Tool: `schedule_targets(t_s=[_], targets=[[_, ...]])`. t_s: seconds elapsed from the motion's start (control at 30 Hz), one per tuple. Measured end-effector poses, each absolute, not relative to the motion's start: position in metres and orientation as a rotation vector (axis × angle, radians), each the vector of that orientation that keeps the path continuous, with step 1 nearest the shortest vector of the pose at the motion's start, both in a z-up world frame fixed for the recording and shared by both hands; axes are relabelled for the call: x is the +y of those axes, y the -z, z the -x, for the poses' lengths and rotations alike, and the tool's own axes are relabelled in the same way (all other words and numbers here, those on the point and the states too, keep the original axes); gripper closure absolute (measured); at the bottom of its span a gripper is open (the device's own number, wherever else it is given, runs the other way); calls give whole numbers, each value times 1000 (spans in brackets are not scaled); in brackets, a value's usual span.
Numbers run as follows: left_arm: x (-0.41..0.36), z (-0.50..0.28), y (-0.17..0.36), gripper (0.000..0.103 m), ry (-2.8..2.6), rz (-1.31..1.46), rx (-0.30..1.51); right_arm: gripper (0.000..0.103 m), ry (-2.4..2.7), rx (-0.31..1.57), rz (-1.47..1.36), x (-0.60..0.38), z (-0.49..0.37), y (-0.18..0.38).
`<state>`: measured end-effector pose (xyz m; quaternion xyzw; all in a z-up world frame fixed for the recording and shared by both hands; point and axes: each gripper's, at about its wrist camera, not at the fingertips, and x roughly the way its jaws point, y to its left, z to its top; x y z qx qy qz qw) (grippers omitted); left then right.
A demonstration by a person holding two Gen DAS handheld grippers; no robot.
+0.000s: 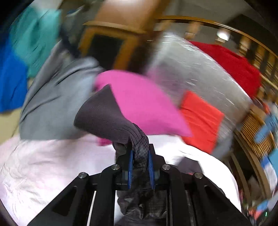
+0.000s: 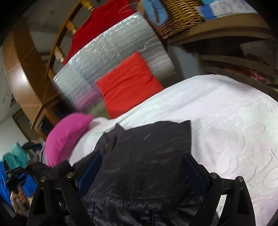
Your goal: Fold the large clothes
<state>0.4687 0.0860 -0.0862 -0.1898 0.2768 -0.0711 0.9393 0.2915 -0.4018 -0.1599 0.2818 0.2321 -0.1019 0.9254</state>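
A black shiny padded jacket (image 2: 147, 156) lies spread on the white bedspread (image 2: 225, 121). Its dark grey ribbed sleeve cuff (image 1: 104, 114) is lifted off the bed, pinched between the blue pads of my left gripper (image 1: 140, 154), which is shut on it. In the right wrist view that sleeve (image 2: 52, 169) stretches left toward the left gripper (image 2: 19, 177), held by a person's hand (image 2: 20, 198). My right gripper (image 2: 141, 161) stands wide open just over the jacket's body, one finger at each side of it, pads not pressing.
A pink pillow (image 1: 139, 100) and an orange-red cushion (image 2: 128, 83) lie at the bed's head against a silver foil panel (image 2: 111, 48). A red garment (image 1: 229, 62) hangs on the wooden rail. Grey (image 1: 55, 97), teal and blue clothes pile up left. A wicker basket (image 2: 180, 15) sits on a shelf.
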Motion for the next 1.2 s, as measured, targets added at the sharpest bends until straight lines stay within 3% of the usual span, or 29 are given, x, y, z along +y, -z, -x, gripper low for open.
schedule_targets(t_s=[0.2,0.6,0.7,0.77,0.8,0.87,0.9,0.93,1.0,1.2], targets=[[-47,-439,83,87,327,218,636,8,252,415,-714,-439,-277,154],[-243,-406,148,86,551,-4,900,8,100,446,-964,-483,-273,161],[-255,-405,167,77,582,-40,998,8,52,465,-1026,-488,-274,168],[-250,-398,161,76,646,-21,983,8,17,484,-1068,-491,-276,175],[-245,-390,156,71,659,-23,962,8,4,488,-1084,-492,-277,178],[-237,-379,136,50,658,-48,874,11,-21,504,-1108,-493,-279,184],[-228,-373,125,33,638,-67,822,16,-33,510,-1117,-492,-280,186],[-213,-363,114,27,591,-92,755,19,-46,517,-1123,-491,-282,188],[-191,-360,106,27,508,-130,711,34,-74,543,-1122,-485,-287,190],[-92,-373,138,27,130,-159,768,35,34,699,-930,-448,-311,194]])
